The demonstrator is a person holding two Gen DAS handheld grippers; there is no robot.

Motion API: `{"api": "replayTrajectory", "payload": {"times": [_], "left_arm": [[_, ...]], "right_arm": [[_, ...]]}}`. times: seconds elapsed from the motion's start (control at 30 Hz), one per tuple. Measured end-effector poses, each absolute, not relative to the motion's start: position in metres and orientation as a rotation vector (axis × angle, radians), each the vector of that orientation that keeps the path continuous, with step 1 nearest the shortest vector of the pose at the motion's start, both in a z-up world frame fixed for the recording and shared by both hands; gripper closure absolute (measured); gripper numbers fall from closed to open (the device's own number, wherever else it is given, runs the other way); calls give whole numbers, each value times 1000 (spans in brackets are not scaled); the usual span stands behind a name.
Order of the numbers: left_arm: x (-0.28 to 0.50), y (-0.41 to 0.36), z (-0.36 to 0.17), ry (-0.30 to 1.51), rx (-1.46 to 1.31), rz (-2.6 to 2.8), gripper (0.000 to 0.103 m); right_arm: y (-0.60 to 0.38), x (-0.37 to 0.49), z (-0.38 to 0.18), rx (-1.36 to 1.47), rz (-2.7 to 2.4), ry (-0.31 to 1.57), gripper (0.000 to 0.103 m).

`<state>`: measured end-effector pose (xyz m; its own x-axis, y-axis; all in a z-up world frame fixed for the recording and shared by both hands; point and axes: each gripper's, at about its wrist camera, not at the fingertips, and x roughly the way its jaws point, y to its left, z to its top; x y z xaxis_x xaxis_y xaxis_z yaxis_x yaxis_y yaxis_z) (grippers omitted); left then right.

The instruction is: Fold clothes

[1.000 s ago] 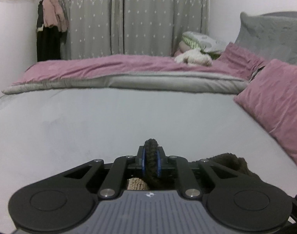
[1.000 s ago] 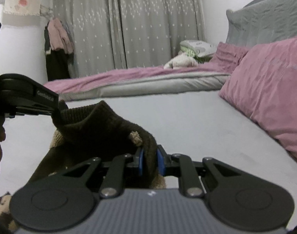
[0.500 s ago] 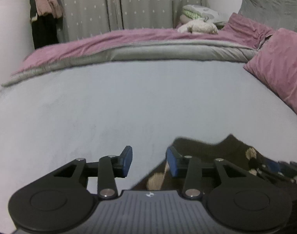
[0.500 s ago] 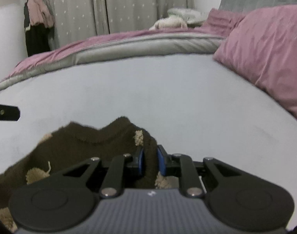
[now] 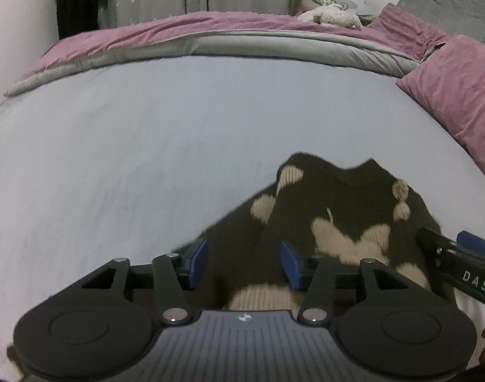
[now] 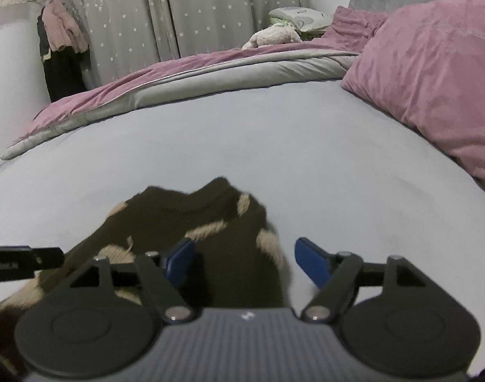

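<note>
A dark brown knitted sweater (image 5: 344,203) with beige patches lies on the pale grey bed sheet (image 5: 147,146), its collar pointing away from me. My left gripper (image 5: 244,262) hovers over the sweater's near left part, its jaws opening, blue pads apart and pressing on nothing. In the right wrist view the same sweater (image 6: 191,222) lies low and left. My right gripper (image 6: 247,262) stands over its right edge, jaws opening, cloth below but not pinched. The right gripper's finger (image 5: 455,254) shows at the left view's right edge.
A pink pillow (image 6: 433,89) lies at the right. A folded pink and grey duvet (image 5: 210,41) runs across the far side of the bed, with a plush toy (image 5: 331,17) on it. Star-patterned curtains (image 6: 194,9) and hanging clothes (image 6: 62,54) stand behind.
Both grippers let go of the sweater, the left first and the right just now. The sweater dropped from hanging to lying on the sheet. Both hands sank and tilted downward.
</note>
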<state>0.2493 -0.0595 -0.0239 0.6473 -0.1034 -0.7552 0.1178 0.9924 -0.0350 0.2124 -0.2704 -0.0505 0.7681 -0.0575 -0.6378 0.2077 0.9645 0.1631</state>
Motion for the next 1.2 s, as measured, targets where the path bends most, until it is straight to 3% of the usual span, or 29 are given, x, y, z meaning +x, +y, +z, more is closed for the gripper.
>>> {"api": "replayTrajectory", "payload": {"times": [0.83, 1.2], "left_arm": [[106, 1, -6, 813, -75, -175, 41], [61, 40, -23, 855, -196, -246, 40]], "right_arm": [[-202, 68, -25, 287, -78, 705, 25], [-165, 33, -30, 270, -10, 709, 23]]}}
